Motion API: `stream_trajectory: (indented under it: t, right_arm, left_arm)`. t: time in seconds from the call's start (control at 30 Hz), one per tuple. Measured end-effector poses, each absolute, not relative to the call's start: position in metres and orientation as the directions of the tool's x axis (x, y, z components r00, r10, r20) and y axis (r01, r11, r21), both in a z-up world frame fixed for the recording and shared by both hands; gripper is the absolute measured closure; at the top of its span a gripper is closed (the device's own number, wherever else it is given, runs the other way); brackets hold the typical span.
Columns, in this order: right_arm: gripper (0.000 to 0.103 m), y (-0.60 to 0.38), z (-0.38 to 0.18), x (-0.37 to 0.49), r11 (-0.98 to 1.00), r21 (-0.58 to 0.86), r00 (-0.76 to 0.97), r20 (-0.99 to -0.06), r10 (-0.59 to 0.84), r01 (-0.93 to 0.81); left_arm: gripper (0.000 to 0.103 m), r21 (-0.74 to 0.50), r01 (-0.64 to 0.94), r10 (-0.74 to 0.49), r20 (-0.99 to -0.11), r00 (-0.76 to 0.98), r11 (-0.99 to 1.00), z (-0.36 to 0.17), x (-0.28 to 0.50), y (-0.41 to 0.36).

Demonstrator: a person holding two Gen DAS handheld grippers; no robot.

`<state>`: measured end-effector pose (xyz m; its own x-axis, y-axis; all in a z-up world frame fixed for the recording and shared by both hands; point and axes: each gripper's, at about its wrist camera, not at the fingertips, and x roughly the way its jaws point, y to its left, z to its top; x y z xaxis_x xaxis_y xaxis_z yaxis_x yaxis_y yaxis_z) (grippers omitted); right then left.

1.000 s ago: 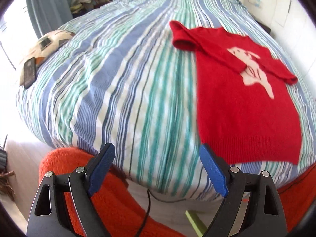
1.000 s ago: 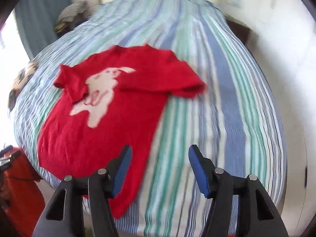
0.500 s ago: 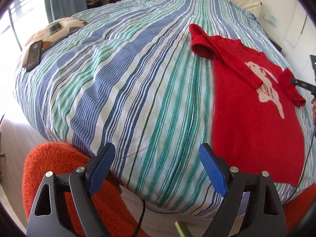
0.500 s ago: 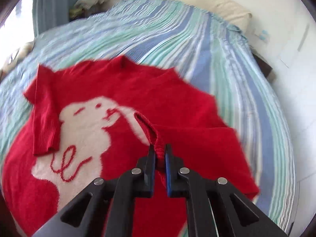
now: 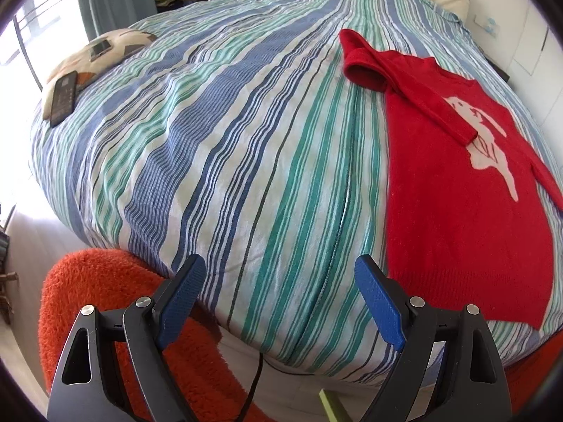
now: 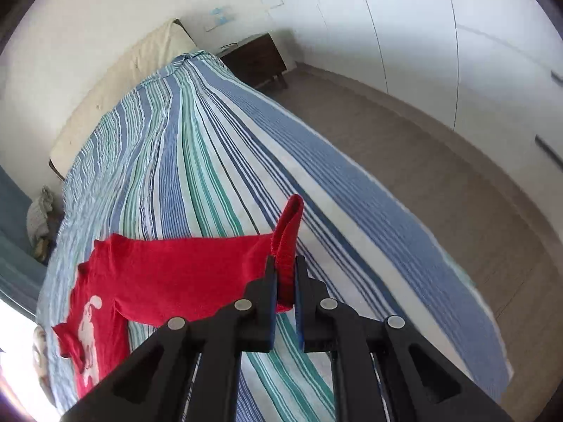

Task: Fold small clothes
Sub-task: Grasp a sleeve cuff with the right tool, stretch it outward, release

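- sweater (image 5: 468, 211): red knit with a white rabbit figure on the front, spread flat on the striped bed cover (image 5: 225, 140), ahead of your left claw (image 5: 281, 299) and off to its right side.
- your left claw hangs over the near edge of the bed with its blue pads wide apart and nothing between them; only cover and the orange rug (image 5: 105, 316) show below it.
- one sleeve (image 5: 415, 95) of the sweater lies folded diagonally across the chest, its cuff resting on the rabbit, far ahead and right of that open claw.
- a dark phone (image 5: 63, 96) lies on a patterned cushion (image 5: 105, 52) at the bed's edge, well ahead and left of the left claw.
- your right claw (image 6: 285, 281) is pinched tight on the red cuff (image 6: 286, 246) of the other sleeve; the cuff stands up past the tips and a bit hangs below the pads.
- from that grip the sleeve stretches away to the claw's left, pulled out from the sweater body, which lies lower left in the right wrist view.
- beyond the right claw the striped cover runs up to a cream pillow (image 6: 133, 70); a dark nightstand (image 6: 257, 56) sits further ahead, bare floor to the claw's right.
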<state>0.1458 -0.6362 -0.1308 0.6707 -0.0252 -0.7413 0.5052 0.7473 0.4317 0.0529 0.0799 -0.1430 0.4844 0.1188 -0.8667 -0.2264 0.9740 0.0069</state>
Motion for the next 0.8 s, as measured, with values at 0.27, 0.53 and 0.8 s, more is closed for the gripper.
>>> stream_trajectory:
  t: [0.27, 0.53, 0.8]
  right_arm:
    - [0.075, -0.662, -0.183, 0.124, 0.544, 0.675, 0.756, -0.646, 0.109, 0.499]
    - [0.1, -0.654, -0.171, 0.132, 0.725, 0.319, 0.582, -0.802, -0.137, 0.61]
    - [0.098, -0.654, -0.181, 0.123, 0.745, 0.308, 0.605, -0.781, -0.157, 0.591]
  left_arm:
    - [0.015, 0.013, -0.248, 0.132, -0.873, 0.469, 0.969, -0.146, 0.053, 0.085]
    - [0.015, 0.03, -0.247, 0.142, -0.883, 0.448, 0.968, -0.151, 0.056, 0.084]
    - [0.015, 0.029, -0.251, 0.139, -0.889, 0.436, 0.968, -0.154, 0.057, 0.085]
